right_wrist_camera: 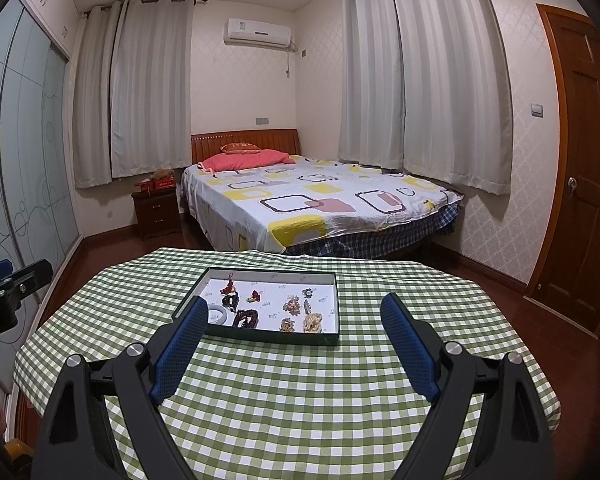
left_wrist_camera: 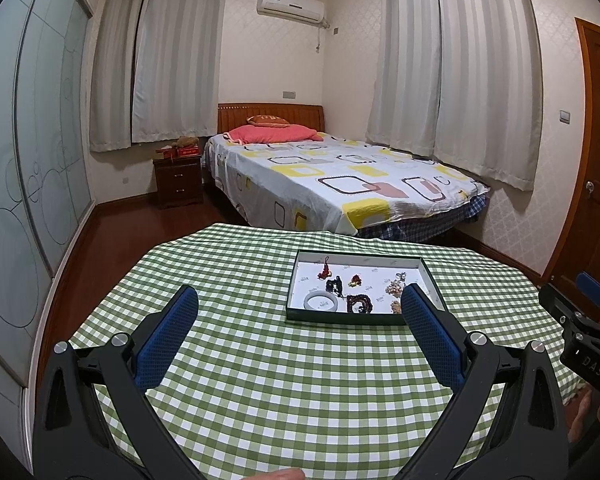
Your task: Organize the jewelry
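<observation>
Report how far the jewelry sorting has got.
Done: nothing visibly sorted; the pieces lie loose in the tray, among them a pale bangle and a dark bead strand. In hand: nothing; the left gripper and right gripper hover open, short of the tray. Left: all the sorting.

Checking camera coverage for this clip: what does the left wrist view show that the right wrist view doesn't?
Only the left wrist view: the open left gripper from behind, with the tray's right end behind one finger.
Only the right wrist view: the open right gripper from behind, and the pale beaded pieces unobstructed.
Both: the tray on the checked tablecloth, the white bangle, the bed.
</observation>
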The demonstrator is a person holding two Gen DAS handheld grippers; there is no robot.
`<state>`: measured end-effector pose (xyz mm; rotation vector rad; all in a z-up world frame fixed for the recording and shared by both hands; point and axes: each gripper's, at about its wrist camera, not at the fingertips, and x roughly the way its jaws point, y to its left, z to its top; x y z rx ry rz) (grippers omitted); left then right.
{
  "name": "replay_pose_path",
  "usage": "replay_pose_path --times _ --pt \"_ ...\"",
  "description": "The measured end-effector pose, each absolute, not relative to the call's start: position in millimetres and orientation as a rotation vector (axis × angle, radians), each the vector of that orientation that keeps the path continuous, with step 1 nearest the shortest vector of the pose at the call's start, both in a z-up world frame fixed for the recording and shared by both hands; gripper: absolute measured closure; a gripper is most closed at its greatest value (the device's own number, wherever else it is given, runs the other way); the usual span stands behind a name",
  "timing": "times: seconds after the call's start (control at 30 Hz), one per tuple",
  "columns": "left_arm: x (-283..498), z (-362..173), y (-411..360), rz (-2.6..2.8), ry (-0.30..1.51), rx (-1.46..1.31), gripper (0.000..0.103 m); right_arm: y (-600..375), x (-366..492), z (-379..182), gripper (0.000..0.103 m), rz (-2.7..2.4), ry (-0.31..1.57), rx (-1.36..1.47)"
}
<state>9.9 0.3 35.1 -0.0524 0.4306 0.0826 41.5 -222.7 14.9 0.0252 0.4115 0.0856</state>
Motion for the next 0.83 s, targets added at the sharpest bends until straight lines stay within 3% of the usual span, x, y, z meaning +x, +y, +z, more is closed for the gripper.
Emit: replay_pose_path --times 0.83 --pt "66.6 -4.8 13.8 0.093 0.528 -0.05 0.004 -237.0 84.6 -13.9 0.018 0.068 0.484 0.037"
